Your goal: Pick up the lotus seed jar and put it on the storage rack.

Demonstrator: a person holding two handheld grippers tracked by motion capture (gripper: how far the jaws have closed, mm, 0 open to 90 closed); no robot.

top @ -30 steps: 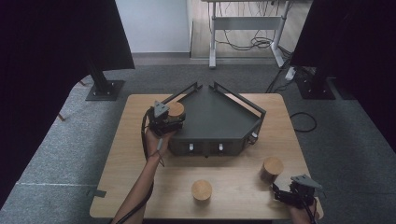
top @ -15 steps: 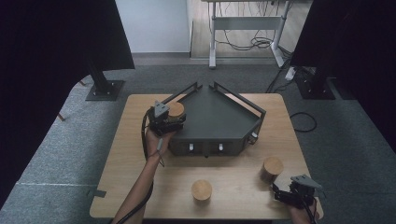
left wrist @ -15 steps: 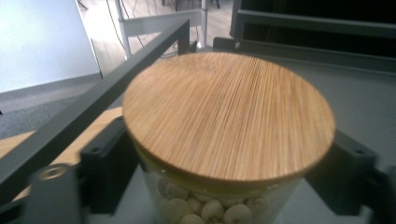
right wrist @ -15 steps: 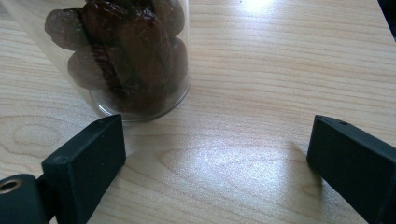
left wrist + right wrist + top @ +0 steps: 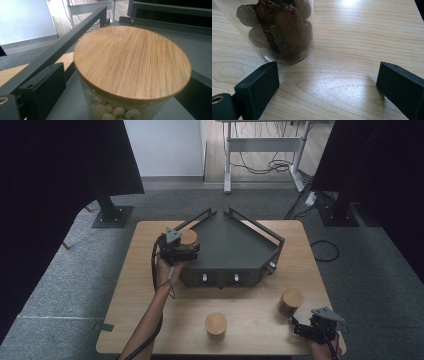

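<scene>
A glass jar with a bamboo lid (image 5: 130, 60) and pale round pieces inside stands on the left corner of the dark metal rack (image 5: 235, 245). My left gripper (image 5: 184, 249) reaches around that jar (image 5: 188, 238). Its jaws have just been opening, and they now stand a little off the glass on both sides, so the left gripper (image 5: 122, 82) is open with the jar between them. My right gripper (image 5: 306, 324) rests low on the table at the front right. That right gripper (image 5: 329, 75) is open over bare wood, and a jar of dark dried fruit (image 5: 279, 27) stands just beyond its left jaw.
The same dried-fruit jar (image 5: 291, 299) stands right of centre near the front of the wooden table (image 5: 140, 285), and another lidded jar (image 5: 216, 323) stands at front centre. The rack has raised rails (image 5: 62, 42) and two front knobs. Dark curtains and stand bases ring the table.
Neither hand has shifted in the high view, and the jar on the rack stays where it was.
</scene>
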